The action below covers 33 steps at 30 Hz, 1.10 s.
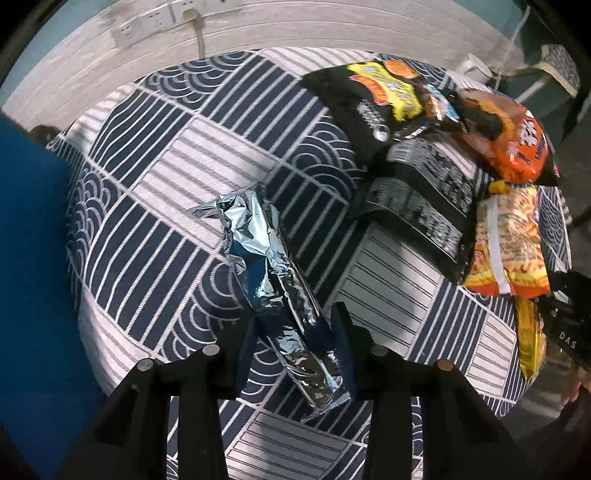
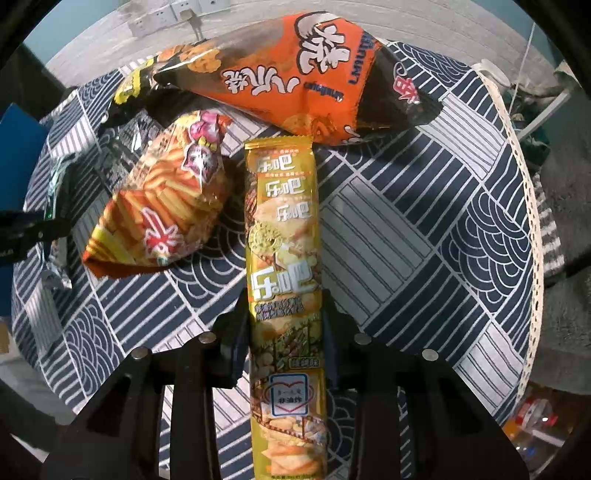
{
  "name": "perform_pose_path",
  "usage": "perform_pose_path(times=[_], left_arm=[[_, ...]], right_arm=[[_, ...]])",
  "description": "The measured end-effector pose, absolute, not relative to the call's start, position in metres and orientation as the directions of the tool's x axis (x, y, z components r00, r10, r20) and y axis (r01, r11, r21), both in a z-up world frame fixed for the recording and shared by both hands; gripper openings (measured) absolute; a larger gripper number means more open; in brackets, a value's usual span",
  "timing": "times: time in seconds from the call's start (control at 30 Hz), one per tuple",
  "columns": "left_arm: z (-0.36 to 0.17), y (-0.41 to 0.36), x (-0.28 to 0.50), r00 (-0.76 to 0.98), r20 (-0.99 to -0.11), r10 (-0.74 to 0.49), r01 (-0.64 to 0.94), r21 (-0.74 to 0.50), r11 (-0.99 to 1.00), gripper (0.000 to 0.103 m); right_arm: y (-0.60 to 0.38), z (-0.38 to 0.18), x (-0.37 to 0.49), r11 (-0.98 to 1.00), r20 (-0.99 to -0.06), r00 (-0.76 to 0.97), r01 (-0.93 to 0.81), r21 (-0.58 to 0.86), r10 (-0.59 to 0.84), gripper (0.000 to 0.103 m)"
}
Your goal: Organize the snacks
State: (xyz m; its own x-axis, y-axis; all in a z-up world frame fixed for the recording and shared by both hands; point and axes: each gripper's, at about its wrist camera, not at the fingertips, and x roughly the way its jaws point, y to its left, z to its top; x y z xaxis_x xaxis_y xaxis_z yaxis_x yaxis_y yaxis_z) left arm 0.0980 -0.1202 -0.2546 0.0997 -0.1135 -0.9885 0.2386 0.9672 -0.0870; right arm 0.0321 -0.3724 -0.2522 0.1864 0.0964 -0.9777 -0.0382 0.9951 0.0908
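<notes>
My left gripper (image 1: 295,332) is shut on a long silver foil snack pack (image 1: 273,266) that lies slanted over the patterned tablecloth (image 1: 155,177). My right gripper (image 2: 286,325) is shut on a long yellow cracker pack (image 2: 282,236) that points away from me. Beyond it lie an orange chip bag (image 2: 295,81) and a yellow-orange stick-snack bag (image 2: 166,206). In the left wrist view the black chip bags (image 1: 388,110) and the orange bag (image 1: 517,140) are piled at the far right, with the stick-snack bag (image 1: 509,240) below them.
The round table's lace-trimmed edge (image 2: 524,177) curves along the right. A white wall with sockets (image 1: 147,26) stands behind. A blue surface (image 1: 33,258) fills the left side. The other gripper (image 1: 569,325) shows at the right edge.
</notes>
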Motion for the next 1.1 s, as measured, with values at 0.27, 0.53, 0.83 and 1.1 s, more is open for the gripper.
perform_pose_path(times=[0.27,0.53,0.83,1.1], left_arm=[[-0.262,-0.121,0.116,0.139,-0.988,-0.067,0.249,-0.031,0.968,0.061],[-0.255,-0.141,0.109,0.16,-0.985,-0.066,0.286,-0.018,0.958,0.034],[-0.215,-0.137,0.085,0.22,-0.972,-0.078,0.327,-0.001,0.945,0.029],[-0.176,-0.128,0.048,0.278,-0.956,-0.092,0.369,0.018,0.929,0.029]], right_arm=[[-0.367,-0.262,0.053,0.997,-0.979,0.197,-0.052,0.052,0.061,0.034],[-0.363,-0.245,0.038,0.997,-0.979,0.196,-0.059,0.043,0.054,0.03],[-0.351,-0.201,0.019,0.995,-0.971,0.225,-0.071,0.066,0.08,0.03],[-0.329,-0.172,0.011,0.991,-0.957,0.273,-0.114,0.068,0.097,0.03]])
